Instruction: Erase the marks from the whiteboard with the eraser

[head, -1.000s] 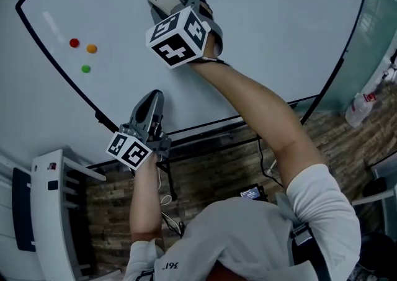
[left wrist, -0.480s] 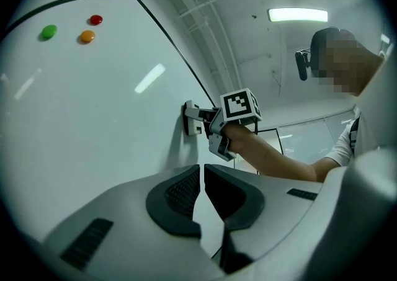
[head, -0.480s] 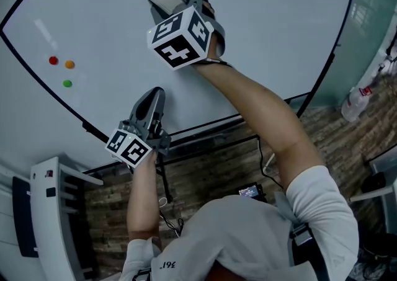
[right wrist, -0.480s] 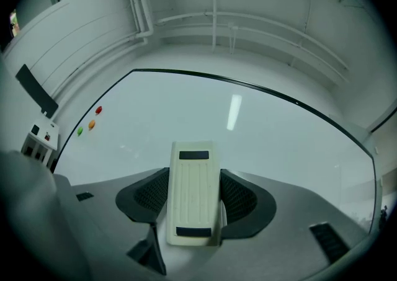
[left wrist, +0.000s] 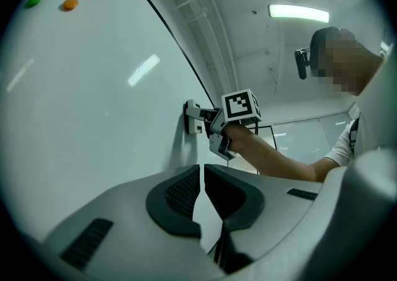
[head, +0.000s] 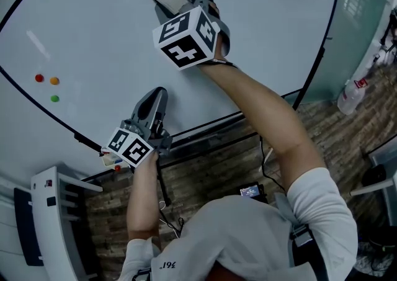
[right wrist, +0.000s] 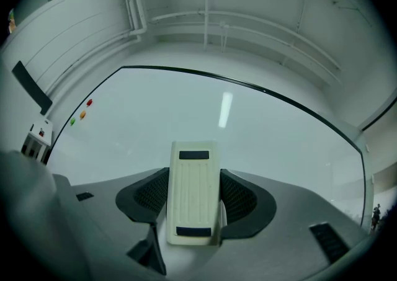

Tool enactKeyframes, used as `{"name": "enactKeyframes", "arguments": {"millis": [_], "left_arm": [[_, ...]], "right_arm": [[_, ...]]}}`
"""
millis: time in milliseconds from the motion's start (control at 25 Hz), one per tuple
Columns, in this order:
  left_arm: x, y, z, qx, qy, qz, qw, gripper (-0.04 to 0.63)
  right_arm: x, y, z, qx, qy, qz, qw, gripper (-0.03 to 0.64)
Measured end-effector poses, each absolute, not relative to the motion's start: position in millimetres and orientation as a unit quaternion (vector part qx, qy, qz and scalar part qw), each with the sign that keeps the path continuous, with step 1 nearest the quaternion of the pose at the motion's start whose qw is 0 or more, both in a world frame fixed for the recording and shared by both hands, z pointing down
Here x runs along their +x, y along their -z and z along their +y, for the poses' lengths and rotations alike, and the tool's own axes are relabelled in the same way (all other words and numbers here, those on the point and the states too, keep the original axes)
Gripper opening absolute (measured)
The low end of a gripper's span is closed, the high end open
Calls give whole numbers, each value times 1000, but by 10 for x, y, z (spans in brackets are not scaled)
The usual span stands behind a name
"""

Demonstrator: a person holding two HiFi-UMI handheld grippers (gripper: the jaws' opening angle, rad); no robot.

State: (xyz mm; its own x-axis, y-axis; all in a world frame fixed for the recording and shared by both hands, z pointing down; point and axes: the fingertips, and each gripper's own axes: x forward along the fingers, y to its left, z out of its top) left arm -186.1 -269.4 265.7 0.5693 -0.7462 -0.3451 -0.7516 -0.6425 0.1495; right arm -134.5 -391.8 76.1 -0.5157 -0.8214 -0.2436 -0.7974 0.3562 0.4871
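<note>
Eraser, cream with two dark bars, is pinched between the right tongs at 12 o'clock in the head view and set against the whiteboard. Its wiping face is hidden, and the marker cube covers most of those tongs there. Left tongs are pressed together on nothing, at 7 o'clock near the board's lower edge; coloured dots at 9 o'clock, magnets or ink, cannot tell.

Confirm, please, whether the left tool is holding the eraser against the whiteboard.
Not quite: the right tool holds the eraser against the whiteboard, as the right gripper view shows. The left tool is shut and empty.
</note>
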Motion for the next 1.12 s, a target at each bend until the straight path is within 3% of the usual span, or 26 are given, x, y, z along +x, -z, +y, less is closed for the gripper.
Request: {"name": "enactKeyframes", "arguments": {"millis": [480,1120], "left_arm": [[-1335,-2669,-2886,-899,-183,398,2,28],[-1108,-2742,-3019,-902,-176,395,-7,28]], "right_arm": [[-435,-839,-4258,531,272,-802,33,268],[223,-910,-4511,555,280,-781,51,268]]}}
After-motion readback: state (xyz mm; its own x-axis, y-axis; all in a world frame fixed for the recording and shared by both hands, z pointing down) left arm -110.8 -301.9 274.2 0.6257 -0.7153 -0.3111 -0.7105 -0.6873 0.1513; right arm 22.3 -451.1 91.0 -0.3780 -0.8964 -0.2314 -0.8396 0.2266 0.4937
